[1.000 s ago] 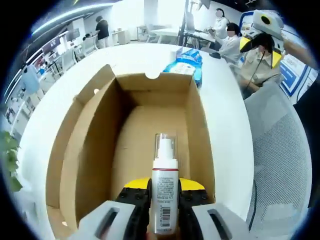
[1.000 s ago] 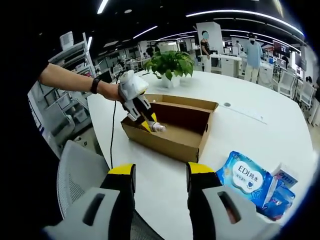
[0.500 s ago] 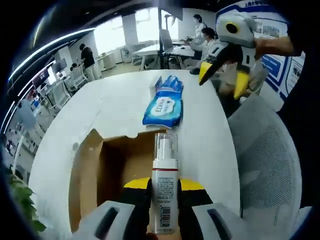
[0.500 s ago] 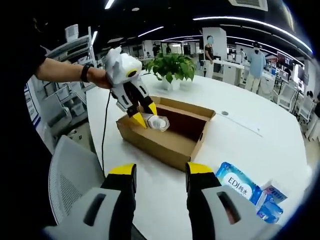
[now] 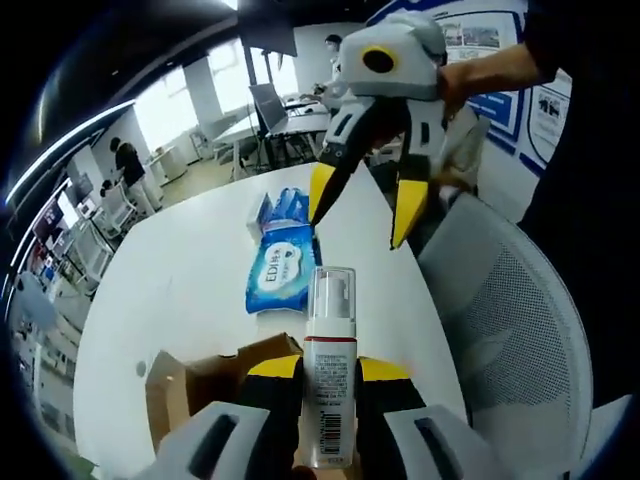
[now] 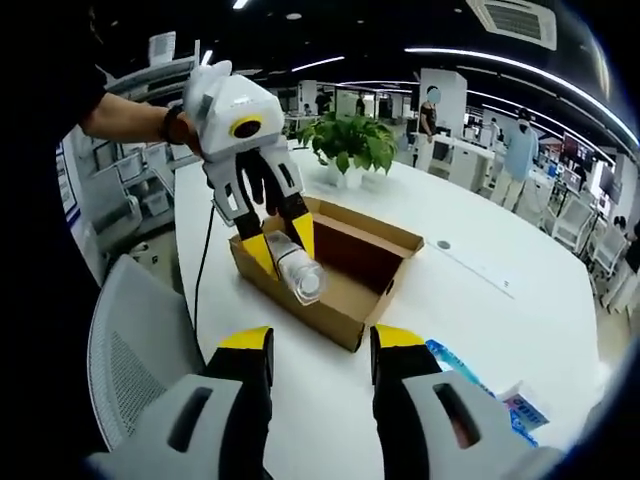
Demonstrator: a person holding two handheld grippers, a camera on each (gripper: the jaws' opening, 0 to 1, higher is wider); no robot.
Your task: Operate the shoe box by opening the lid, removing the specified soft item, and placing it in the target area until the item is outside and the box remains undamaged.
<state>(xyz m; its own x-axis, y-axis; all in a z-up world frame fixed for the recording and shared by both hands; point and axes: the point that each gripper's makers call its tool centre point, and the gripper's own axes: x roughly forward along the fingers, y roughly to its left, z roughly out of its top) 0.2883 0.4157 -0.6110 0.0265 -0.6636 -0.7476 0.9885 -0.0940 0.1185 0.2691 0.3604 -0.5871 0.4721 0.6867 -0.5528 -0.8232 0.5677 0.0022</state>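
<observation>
Left gripper view: high above the table (image 5: 180,290), looking down its length. Right gripper view: facing back over the box (image 6: 345,275), perhaps farther off. Shared: table, box.

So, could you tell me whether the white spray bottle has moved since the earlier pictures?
Yes: the white spray bottle has risen out of the brown cardboard box, now held above its near wall.

Bright ceiling strip lights, window glare — fisheye-warped edges, sharp centre
</observation>
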